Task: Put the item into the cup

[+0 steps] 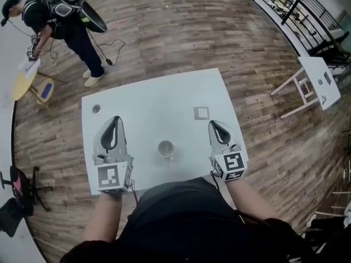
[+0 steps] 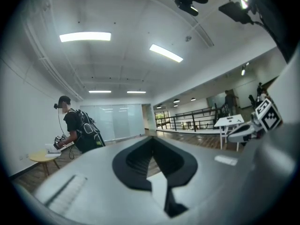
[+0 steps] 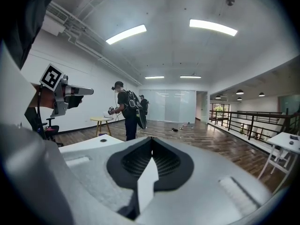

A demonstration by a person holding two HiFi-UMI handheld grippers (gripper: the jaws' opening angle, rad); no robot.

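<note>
Two, counting that many tongs: left tongs [image 1: 115,119] and right tongs [image 1: 216,125], one per hand, both hovering above the near half of the table [image 1: 153,95] and pointing away from the body. Reading left tongs [image 2: 151,139] as closed, jaws meeting, gripping nothing. Reading right tongs [image 3: 151,139] the same way: jaws together, nothing pinched. Guessing at the why: keeping one on each side of the cup [image 1: 166,148], leaving it within easy reach of both and not blocking the head view of it.

Counting one cup, standing upright between the two tongs, touching neither. Counting one small square piece [image 1: 201,113], lying flat on the table beyond the cup, toward the right tongs' side and well apart from the cup. Taking it as the likely item, without being sure. Counting one small dark round dot [image 1: 96,109] near the far left corner, not managing to name it. Peering into the cup and failing to make out any contents at this size.

Judging the stage: matching closed empty tongs and a piece outside the cup to a moment ahead of a pickup. Matching them equally to a moment following a drop, with some other item hidden in the cup. Not settling it.

Also counting one person [image 1: 57,21] bending over one small yellow side table [image 1: 21,85] at far left, plus one white side table [image 1: 318,78] at far right.
</note>
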